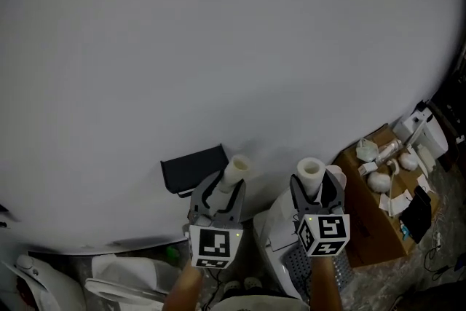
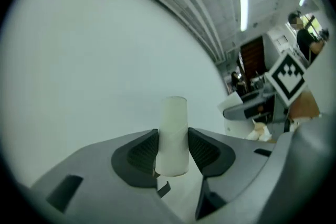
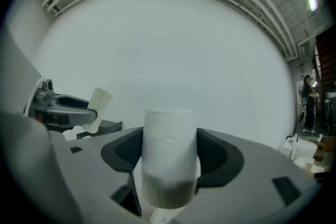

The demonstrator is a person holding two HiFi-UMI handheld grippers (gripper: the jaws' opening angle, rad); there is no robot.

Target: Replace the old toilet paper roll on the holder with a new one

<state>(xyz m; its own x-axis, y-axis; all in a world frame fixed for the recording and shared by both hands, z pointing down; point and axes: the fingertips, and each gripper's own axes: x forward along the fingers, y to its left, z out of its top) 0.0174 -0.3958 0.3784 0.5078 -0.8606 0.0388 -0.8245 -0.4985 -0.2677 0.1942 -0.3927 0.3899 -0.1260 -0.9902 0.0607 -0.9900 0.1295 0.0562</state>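
Note:
A black holder (image 1: 193, 167) is fixed to the white wall (image 1: 218, 47), with no roll on it. Just right of it, my left gripper (image 1: 224, 189) is shut on a bare, pale cardboard tube (image 1: 236, 171). In the left gripper view the tube (image 2: 173, 134) stands upright, pinched between both pads. My right gripper (image 1: 314, 189) is shut on a full white toilet paper roll (image 1: 310, 175). That roll (image 3: 169, 157) fills the jaws in the right gripper view, where the left gripper's tube (image 3: 97, 107) also shows at the left. Both grippers point level at the wall.
A cardboard box (image 1: 371, 226) with white odds and ends on top stands at the right. A white fixture (image 1: 280, 237) sits below the right gripper, and white bags (image 1: 124, 280) lie at the lower left. People (image 2: 307, 34) stand far off in the left gripper view.

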